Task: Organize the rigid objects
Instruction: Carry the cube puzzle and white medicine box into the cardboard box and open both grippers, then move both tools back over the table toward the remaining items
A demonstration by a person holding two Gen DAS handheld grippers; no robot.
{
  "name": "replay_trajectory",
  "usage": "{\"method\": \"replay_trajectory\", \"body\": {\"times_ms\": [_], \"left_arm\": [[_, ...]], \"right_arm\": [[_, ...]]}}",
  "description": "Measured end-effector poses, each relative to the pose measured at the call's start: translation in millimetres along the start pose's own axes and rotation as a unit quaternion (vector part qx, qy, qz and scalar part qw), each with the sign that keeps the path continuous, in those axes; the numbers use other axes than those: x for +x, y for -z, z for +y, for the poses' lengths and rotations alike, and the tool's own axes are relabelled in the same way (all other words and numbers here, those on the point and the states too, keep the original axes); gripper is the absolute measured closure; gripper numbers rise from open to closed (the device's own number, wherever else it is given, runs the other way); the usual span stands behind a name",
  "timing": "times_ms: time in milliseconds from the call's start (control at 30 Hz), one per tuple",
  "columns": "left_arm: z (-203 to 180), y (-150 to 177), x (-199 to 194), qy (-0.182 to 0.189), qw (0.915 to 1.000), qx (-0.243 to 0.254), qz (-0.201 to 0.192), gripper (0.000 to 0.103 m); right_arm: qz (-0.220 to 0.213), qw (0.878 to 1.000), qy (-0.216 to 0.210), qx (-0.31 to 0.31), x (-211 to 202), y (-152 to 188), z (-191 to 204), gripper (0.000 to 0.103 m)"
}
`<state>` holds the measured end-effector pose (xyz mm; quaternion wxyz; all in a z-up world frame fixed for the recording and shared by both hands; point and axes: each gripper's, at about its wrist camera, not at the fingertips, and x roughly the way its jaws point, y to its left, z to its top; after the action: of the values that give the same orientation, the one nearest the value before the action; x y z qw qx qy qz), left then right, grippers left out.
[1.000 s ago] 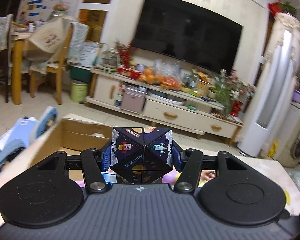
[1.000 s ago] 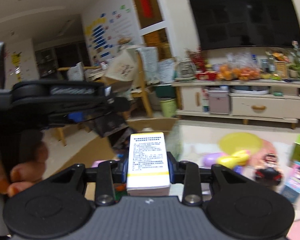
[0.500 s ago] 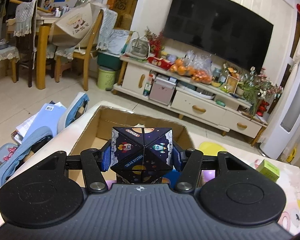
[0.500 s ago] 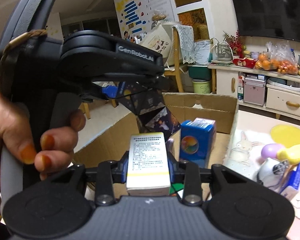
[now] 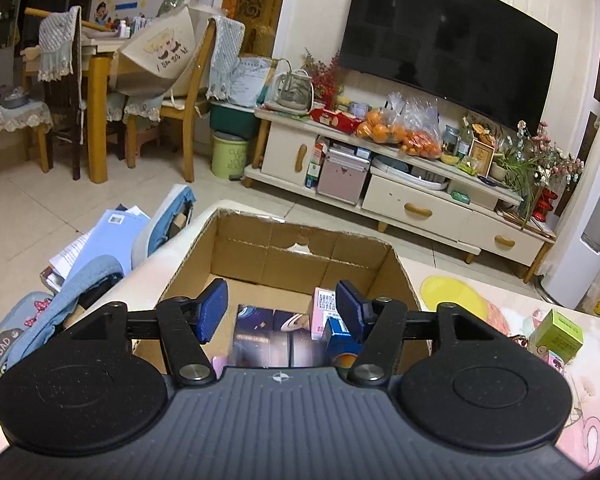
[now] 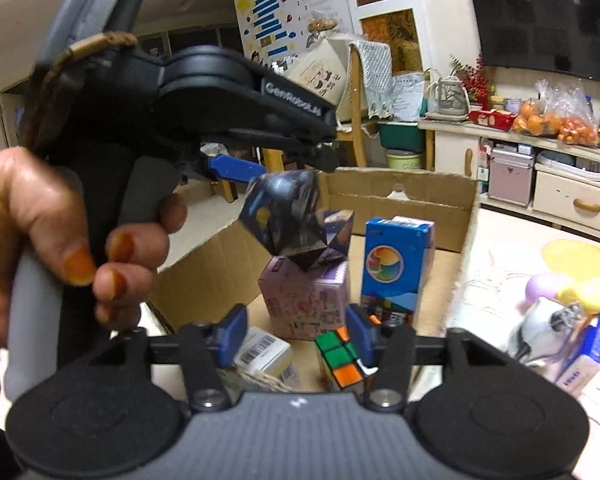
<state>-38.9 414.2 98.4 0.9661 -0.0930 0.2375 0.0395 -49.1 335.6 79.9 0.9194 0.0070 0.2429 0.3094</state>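
My left gripper (image 5: 281, 311) hangs over the open cardboard box (image 5: 300, 240), its jaws opening with nothing pressed between the pads. The dark space-print cube (image 5: 276, 336) is loose below them. In the right wrist view the cube (image 6: 288, 216) is blurred, just under the left gripper's blue pad (image 6: 236, 168) and above a purple box (image 6: 304, 300). My right gripper (image 6: 296, 334) is also opening over the cardboard box (image 6: 400, 200). The white medicine box (image 6: 264, 354) lies on the box floor below its left pad.
Inside the box stand a blue carton (image 6: 396, 264) and a colour-tile puzzle cube (image 6: 340, 360). A hand (image 6: 40, 232) grips the left gripper's handle. Toys (image 6: 552, 320) and a green box (image 5: 560, 334) lie on the table at the right. Blue bags (image 5: 100, 248) sit left of the table.
Both pairs of jaws have spread. The space-print cube has left the left pads and dropped toward the box. The white medicine box has fallen from the right pads onto the box floor.
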Motion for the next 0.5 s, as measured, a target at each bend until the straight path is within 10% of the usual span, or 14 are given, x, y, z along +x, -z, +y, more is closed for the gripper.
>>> {"method": "replay_trajectory", "body": {"times_ms": [500], "left_arm": [[-5.7, 0.3, -1.1, -0.016, 0.9994, 0.024, -0.018, 0.009]], "right_arm": [[-0.044, 0.997, 0.060, -0.013, -37.1, 10.7, -13.7, 0.021]]}}
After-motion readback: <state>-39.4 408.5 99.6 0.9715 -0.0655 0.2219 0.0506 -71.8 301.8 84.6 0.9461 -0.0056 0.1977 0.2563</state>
